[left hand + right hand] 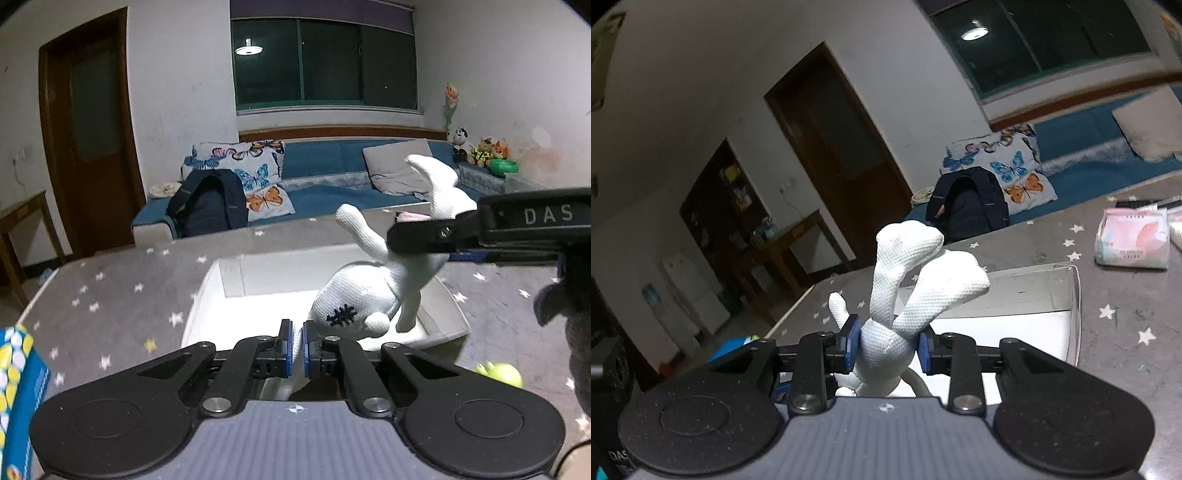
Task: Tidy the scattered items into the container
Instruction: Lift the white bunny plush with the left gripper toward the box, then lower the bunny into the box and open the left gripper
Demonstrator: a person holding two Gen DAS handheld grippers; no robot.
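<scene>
A white plush rabbit (pixel 369 295) hangs head down over the white open box (pixel 236 280) on the grey star-patterned table. My right gripper (pixel 886 347) is shut on the rabbit (pixel 886 343) around its body, its legs sticking up; the gripper also shows in the left wrist view (pixel 424 236) clamped on the rabbit from the right. My left gripper (pixel 297 347) is shut with nothing between the pads, at the box's near rim. The box also shows in the right wrist view (pixel 1034 291) below the rabbit.
A yellow-green toy (pixel 500 373) lies on the table right of the box. A blue patterned pack (pixel 14 387) sits at the left edge. Pink tissue packs (pixel 1134 236) lie beyond the box. A dark grey plush (pixel 569 306) is at the far right. A sofa stands behind.
</scene>
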